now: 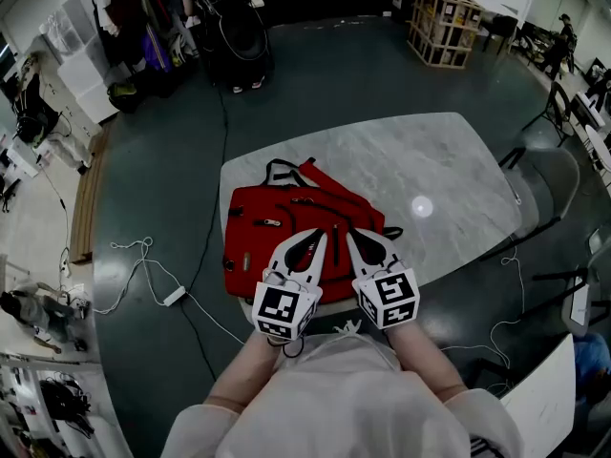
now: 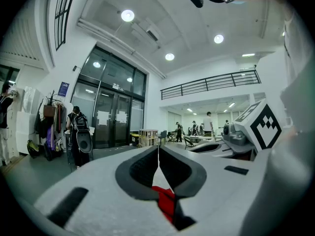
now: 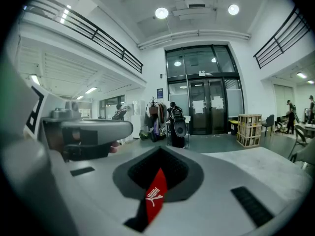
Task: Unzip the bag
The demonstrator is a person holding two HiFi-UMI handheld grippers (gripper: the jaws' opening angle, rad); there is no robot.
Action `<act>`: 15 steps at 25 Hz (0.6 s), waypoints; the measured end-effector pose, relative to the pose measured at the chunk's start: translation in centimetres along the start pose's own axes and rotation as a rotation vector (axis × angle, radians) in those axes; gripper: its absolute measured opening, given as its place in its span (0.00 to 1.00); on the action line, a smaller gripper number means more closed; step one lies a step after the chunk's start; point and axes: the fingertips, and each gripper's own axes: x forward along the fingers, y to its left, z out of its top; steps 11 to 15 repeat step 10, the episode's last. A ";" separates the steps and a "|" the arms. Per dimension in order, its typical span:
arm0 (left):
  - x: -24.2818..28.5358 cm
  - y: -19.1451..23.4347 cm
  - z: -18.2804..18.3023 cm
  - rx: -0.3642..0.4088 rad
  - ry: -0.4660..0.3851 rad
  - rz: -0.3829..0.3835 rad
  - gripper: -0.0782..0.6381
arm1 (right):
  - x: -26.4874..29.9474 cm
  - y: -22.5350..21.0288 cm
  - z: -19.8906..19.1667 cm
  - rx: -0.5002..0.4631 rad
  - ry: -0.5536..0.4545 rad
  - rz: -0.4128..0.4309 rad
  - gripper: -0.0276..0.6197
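Observation:
A red backpack (image 1: pixel 277 222) lies flat on the marble table (image 1: pixel 430 170), its black zips facing up. Both grippers rest side by side over the bag's near edge. My left gripper (image 1: pixel 319 237) has its jaws together, with a fold of red fabric (image 2: pixel 165 200) caught between them behind the tips (image 2: pixel 158 147). My right gripper (image 1: pixel 349 237) is shut on a red pull tab (image 3: pixel 155 195) bearing a white logo, which stands up inside the jaw hollow. The zip line under the jaws is hidden in all views.
The table's front edge runs just below the grippers. A dark chair (image 1: pixel 549 189) stands at the table's right side. White cables and a power strip (image 1: pixel 174 296) lie on the floor to the left. A wooden crate (image 1: pixel 444 22) and a black bag (image 1: pixel 234 31) stand far back.

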 end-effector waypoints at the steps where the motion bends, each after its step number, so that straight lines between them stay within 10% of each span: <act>1: 0.0 0.0 0.0 -0.001 0.001 0.002 0.14 | 0.0 0.0 -0.1 0.003 0.002 0.000 0.09; 15: -0.5 0.4 -0.9 -0.013 0.013 0.020 0.14 | 0.2 0.4 -1.0 0.015 0.016 0.007 0.09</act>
